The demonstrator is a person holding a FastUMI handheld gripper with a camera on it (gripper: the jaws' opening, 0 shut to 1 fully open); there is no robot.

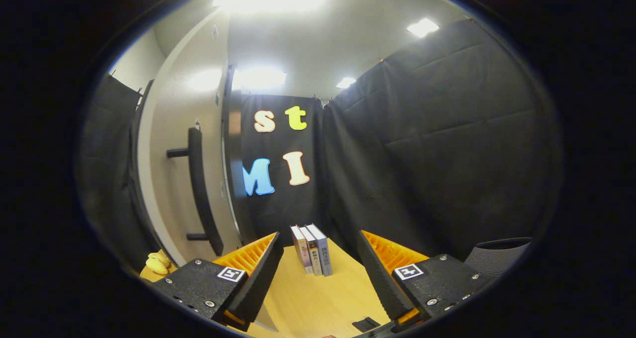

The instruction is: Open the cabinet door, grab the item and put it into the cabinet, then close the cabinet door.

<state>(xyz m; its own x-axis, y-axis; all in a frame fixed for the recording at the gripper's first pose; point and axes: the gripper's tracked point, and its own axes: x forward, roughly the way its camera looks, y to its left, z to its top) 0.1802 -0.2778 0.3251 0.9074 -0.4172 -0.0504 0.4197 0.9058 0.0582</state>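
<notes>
- The tall pale cabinet door (pixel 174 179) stands to the left of the jaws and reaches far above them; whether it sits flush shut or already swung out I cannot tell from this angle, since its dark edge shows along the right side.
- The long black bar handle (pixel 201 189) runs upright on that door, held off it by two short posts, above and beyond the left finger and not touched by anything.
- The light wooden bench (pixel 318 298) stretches ahead under the gripper.
- The gripper (pixel 318 273) hovers over the bench with its jaws wide apart and nothing between them.
- A curved grey ribbed object (pixel 497 256) sits beyond the right finger; what it is I cannot say.
- Three thin upright books (pixel 312 251) stand side by side on the bench, just ahead of the jaws and roughly between them. They may be the item to store.
- A small yellow object (pixel 158 263) lies at the foot of the door, beside the left finger.
- By my reading the task is at its start, or nearly: the door step is in hand.
- The next move calls for swinging left and up, closing the jaws around the bar handle and pulling.
</notes>
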